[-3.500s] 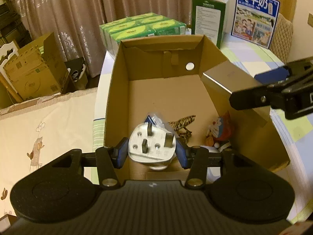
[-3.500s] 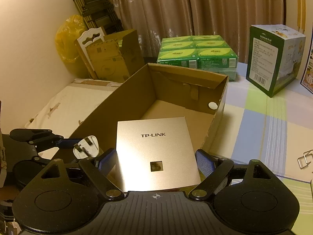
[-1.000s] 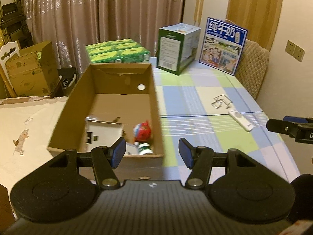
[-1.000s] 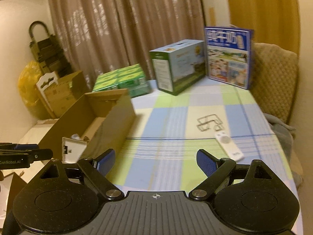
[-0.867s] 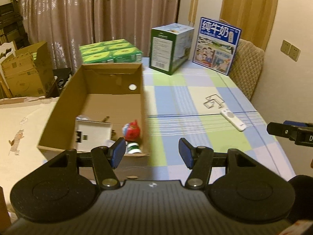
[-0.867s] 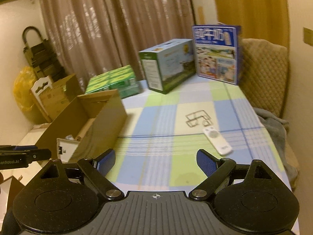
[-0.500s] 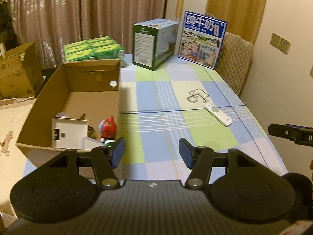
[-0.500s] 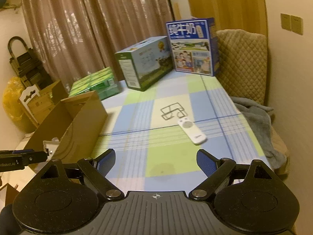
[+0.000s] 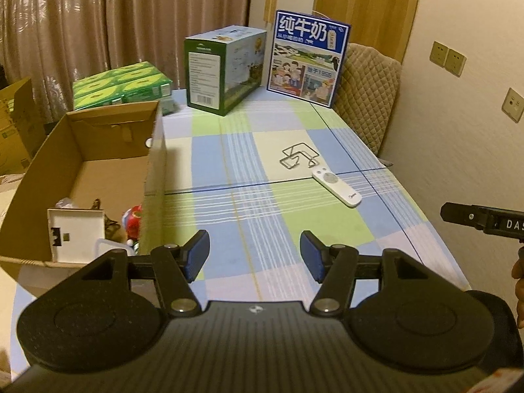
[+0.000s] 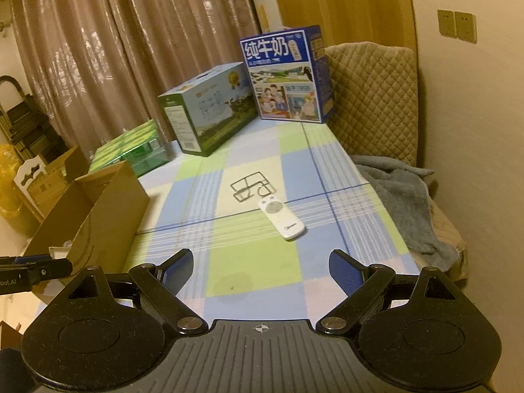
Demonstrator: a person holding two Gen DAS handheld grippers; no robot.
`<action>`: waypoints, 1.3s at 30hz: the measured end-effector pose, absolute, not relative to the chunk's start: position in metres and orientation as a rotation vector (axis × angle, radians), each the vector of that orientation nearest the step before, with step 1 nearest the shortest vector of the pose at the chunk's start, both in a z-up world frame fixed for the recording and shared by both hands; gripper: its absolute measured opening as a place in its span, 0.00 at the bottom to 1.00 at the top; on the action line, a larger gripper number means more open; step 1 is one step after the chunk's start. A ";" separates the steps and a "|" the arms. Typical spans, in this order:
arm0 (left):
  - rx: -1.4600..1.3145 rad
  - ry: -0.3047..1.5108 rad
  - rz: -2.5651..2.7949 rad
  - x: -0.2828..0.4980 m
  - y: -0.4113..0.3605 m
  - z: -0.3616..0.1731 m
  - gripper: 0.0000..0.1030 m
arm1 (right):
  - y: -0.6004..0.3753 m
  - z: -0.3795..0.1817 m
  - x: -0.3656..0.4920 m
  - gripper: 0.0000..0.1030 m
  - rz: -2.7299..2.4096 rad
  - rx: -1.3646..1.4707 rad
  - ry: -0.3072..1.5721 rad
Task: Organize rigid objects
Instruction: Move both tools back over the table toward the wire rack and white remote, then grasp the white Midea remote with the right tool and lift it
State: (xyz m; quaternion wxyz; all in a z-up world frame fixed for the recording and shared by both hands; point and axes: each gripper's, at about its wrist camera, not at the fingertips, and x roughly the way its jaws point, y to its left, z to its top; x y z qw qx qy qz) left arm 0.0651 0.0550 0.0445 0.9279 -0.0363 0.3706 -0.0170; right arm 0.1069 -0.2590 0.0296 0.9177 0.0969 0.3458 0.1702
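Now that both claws have swung off the cardboard box (image 9: 98, 150) w/ plug & panel dropped inside, left claw (image 9: 254, 258) & right claw (image 10: 261, 270) gape empty, remote (image 10: 282, 216) & wire rack (image 10: 252, 185) at 12 o'clock on the worktop (image 10: 255, 262) prob next.

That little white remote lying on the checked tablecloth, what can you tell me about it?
The white remote is a slim, flat, plastic-looking wand with rounded ends. A round grey button pad sits near its far end and a small dark logo near its near end. It lies flat and slantwise on the checked tablecloth, just in front of a bent wire rack. Neither claw touches it.
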 end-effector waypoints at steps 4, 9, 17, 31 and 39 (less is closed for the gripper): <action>-0.070 0.767 -0.050 0.073 0.049 0.041 0.55 | -0.264 0.028 0.111 0.85 0.339 0.199 0.716; -0.066 0.773 -0.066 0.081 0.042 0.038 0.56 | -0.269 0.026 0.117 0.85 0.329 0.197 0.721; -0.063 0.785 -0.084 0.098 0.036 0.031 0.59 | -0.272 0.023 0.129 0.85 0.330 0.173 0.725; -0.018 0.811 -0.138 0.155 0.015 0.004 0.66 | -0.268 -0.007 0.189 0.85 0.387 0.050 0.766; -0.004 0.802 -0.101 0.208 0.014 -0.025 0.77 | -0.248 -0.045 0.240 0.85 0.490 -0.049 0.765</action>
